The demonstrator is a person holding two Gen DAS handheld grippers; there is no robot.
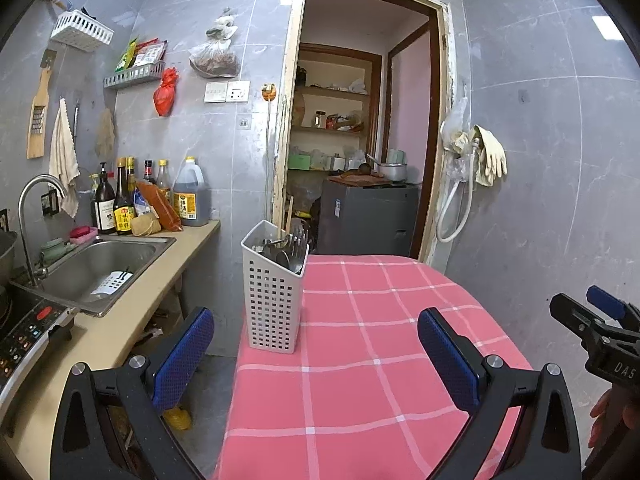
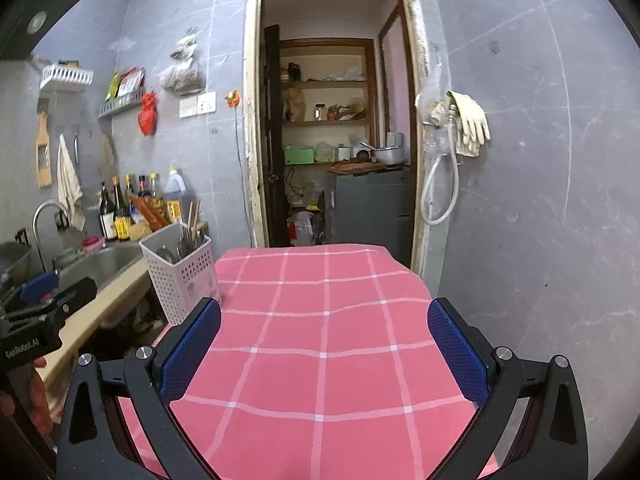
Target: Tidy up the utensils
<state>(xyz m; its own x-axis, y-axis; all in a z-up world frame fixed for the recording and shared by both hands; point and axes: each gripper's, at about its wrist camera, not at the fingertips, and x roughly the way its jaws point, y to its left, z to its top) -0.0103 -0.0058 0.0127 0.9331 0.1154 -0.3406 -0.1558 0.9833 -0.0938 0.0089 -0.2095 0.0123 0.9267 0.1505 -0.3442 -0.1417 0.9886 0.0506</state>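
White holder (image 1: 274, 294): perforated plastic, upright at the pink checked tablecloth's (image 1: 360, 360) left edge.
Utensils (image 1: 290, 246): inside it, seemingly spoons, forks, chopsticks.
Left gripper (image 1: 316, 354): spread wide, empty.
Right gripper (image 2: 324, 350): spread wide, empty.

White lettering "DA5", cut off by the frame edge, stands on the black plastic body of the right gripper (image 1: 600, 312) seen from the left wrist camera. In the right wrist view, the black body of the left gripper (image 2: 48, 292) carries the white word "GenRobot.AI". A dark glass sauce bottle with a yellow label (image 1: 123, 204) beside the steel sink shows Chinese characters too small to read; the labels on the neighbouring bottles and the large amber plastic jug (image 1: 190, 196) are likewise illegible
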